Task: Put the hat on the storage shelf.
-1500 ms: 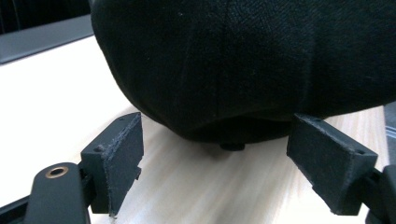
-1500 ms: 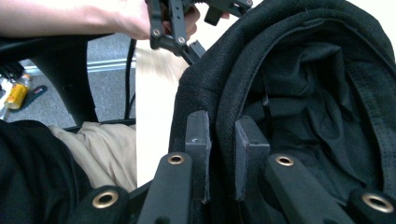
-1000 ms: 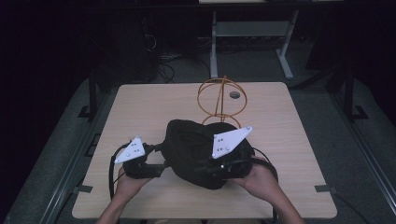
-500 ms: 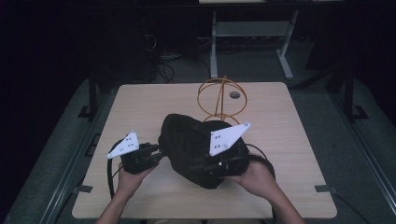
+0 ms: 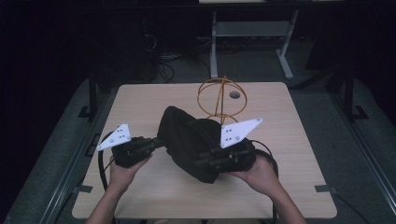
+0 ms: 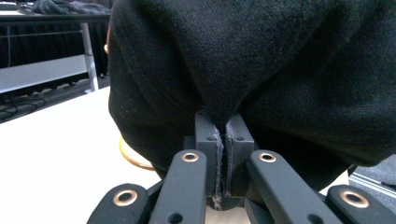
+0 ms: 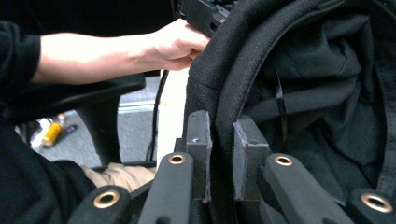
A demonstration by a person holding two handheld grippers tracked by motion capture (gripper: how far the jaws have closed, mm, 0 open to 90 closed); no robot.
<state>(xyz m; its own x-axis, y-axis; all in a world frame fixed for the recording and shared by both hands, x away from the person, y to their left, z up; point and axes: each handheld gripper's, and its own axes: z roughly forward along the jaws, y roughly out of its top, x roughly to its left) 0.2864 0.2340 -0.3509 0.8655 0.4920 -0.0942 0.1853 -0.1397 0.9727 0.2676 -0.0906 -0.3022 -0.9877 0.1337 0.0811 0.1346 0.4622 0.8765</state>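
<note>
On a pale wooden table (image 5: 154,100), a black fabric bag (image 5: 187,135) hangs between the left gripper (image 5: 156,142), whose jaws have just closed on its cloth, and the right gripper (image 5: 205,158), clamped on its rim; bare tabletop lies around.

Looked down and forward from above onto the wooden table (image 5: 289,140). Rode close behind each gripper's jaws, pressed against the black fabric bag (image 5: 187,140) (image 6: 280,70) (image 7: 327,93) (shared by all three).
</note>
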